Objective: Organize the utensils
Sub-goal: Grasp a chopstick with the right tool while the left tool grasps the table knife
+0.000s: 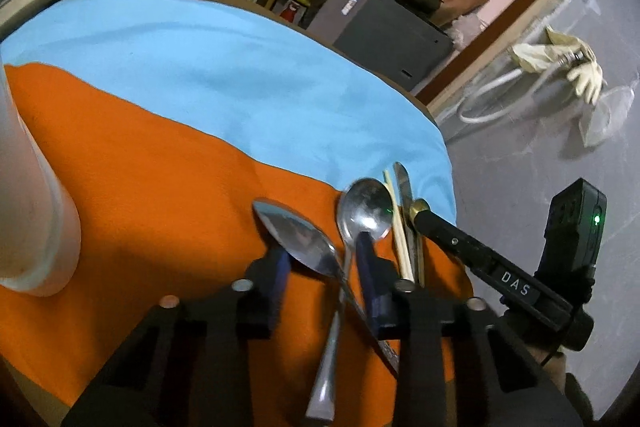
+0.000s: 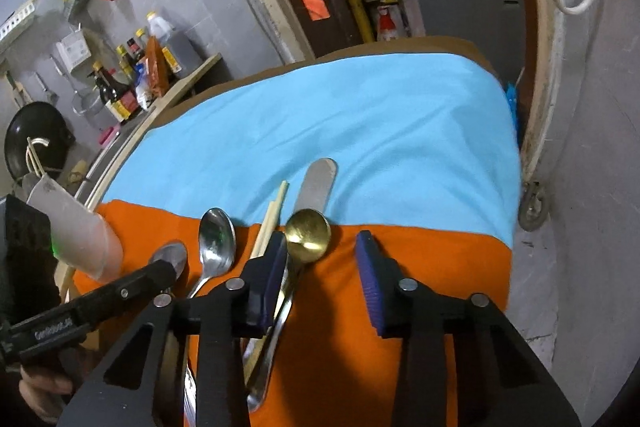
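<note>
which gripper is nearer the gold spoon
Right. The right gripper is open over the gold spoon, whose bowl lies by its left finger. The left gripper sits farther left, over the two steel spoons.

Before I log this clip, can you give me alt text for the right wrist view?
The open right gripper hovers over utensils on an orange cloth: a gold spoon, chopsticks, a flat steel handle and two steel spoons. A blue cloth lies beyond, and a white cup is at left.

Spoons [image 2: 216, 241], chopsticks [image 2: 269, 223], seemingly a knife [image 2: 316, 183], side by side.
</note>
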